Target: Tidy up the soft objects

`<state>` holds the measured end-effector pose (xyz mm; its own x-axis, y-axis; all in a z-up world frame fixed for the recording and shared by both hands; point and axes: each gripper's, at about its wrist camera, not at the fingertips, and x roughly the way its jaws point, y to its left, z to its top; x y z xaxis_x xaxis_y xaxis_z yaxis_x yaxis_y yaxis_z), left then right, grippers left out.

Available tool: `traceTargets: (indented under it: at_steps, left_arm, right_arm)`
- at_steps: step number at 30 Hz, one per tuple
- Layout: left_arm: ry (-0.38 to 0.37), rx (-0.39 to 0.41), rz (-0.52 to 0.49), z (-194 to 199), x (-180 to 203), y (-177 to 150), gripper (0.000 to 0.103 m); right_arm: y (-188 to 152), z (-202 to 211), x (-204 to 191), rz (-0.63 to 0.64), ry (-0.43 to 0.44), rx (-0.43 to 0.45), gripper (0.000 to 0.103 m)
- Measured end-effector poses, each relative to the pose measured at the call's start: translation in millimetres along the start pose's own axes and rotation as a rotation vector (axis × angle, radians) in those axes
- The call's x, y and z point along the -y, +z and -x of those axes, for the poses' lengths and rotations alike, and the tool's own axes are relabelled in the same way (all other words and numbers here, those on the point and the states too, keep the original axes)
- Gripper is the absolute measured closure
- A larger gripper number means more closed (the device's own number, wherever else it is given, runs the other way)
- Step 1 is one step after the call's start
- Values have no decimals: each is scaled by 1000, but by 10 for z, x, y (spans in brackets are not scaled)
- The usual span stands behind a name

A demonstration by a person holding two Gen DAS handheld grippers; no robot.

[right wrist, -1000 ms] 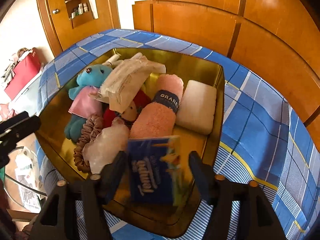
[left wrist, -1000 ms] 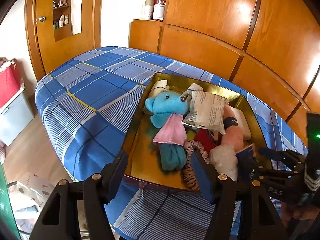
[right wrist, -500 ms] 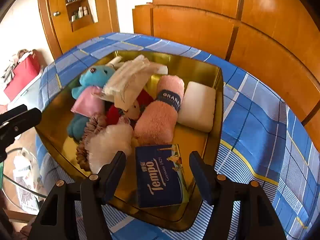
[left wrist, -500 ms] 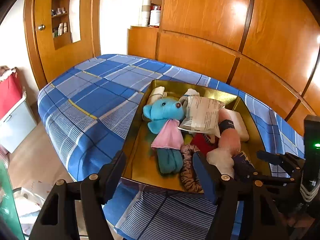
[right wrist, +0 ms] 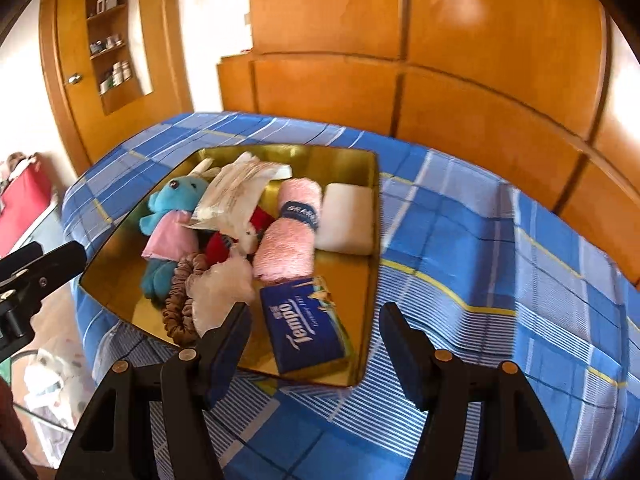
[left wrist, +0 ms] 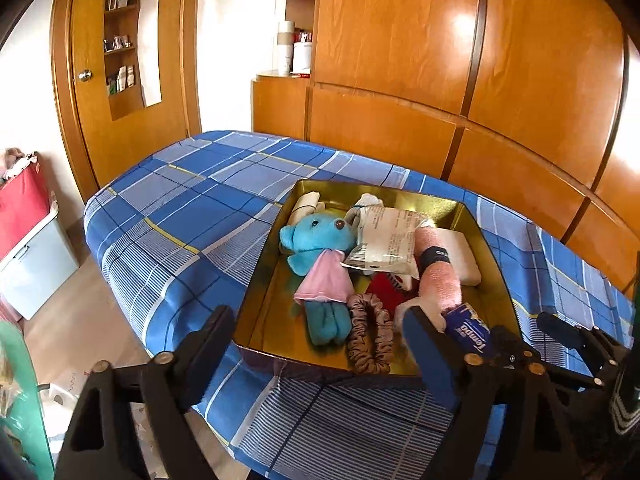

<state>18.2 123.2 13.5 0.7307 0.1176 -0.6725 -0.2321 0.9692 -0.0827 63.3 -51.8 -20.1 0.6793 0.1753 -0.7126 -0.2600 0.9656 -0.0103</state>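
Wardrobe-backed bed (left wrist: 168, 216) sags; tray (right wrist: 372, 280) overhangs its near edge. My claws (right wrist: 316, 336) grasp nothing, left (left wrist: 316, 344) opening; a nudge could tip it.

So it's a bed (left wrist: 172, 216) with a blue plaid cover, thin yellow and white lines running through the checks. It fills the middle of both views, with wood panelling right behind it. The only thing sitting straight on the cover is a gold tray (right wrist: 370, 264), low-walled and shiny inside. In the left view the tray is centre-right, close to the near edge of the bed. The upper-left stretch of the cover is flat and smooth.
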Motion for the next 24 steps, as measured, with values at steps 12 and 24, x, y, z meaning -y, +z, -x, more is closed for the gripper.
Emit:
traceTargets:
  at_steps: [12,24]
  left_arm:
    - [-11,26,-26,199,150,-83,0]
    - [37,35,-29,235,144,-95,0]
  right_arm:
    - [-101,170,113,-68,-45,46,36]
    - [-106,234,70,-63,-36,63,36]
